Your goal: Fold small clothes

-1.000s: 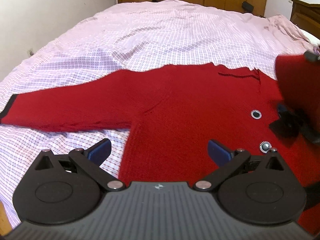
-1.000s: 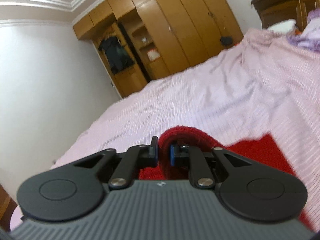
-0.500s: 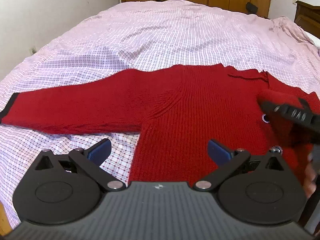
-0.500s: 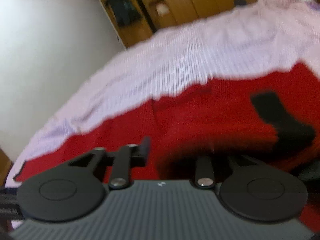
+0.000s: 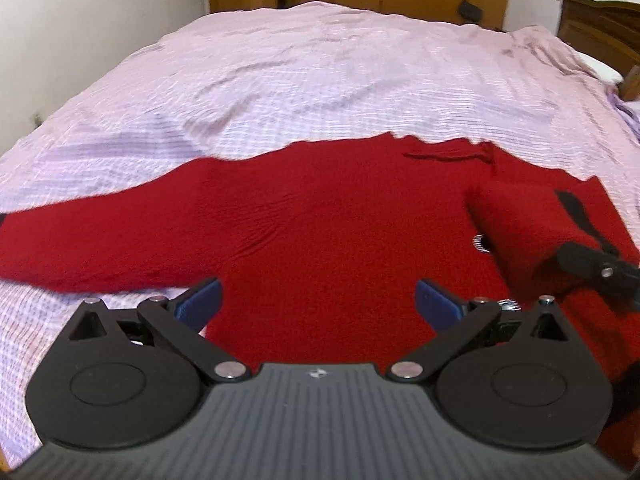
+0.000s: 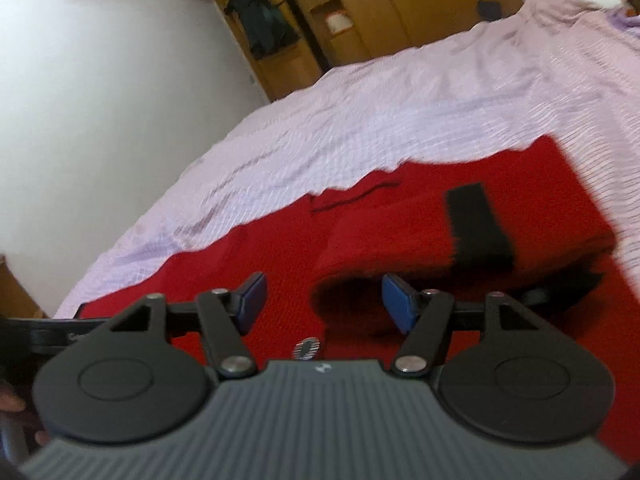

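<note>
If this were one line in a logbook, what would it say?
right gripper: open, jaws just opening, nothing between | sleeve: folded onto red sweater | left gripper: open, empty

sweater (image 5: 340,232) left sleeve end cut off at frame edge | folded sleeve (image 6: 440,232) edges motion-blurred

Red sweater (image 5: 340,220) flat, one sleeve seemingly folded in

- A home bedroom: a wide bed (image 5: 320,80) under a lilac checked sheet fills the room.
- Wooden wardrobes (image 6: 400,20) line the far wall.
- A dark wooden headboard (image 5: 600,28) stands far right.
</note>
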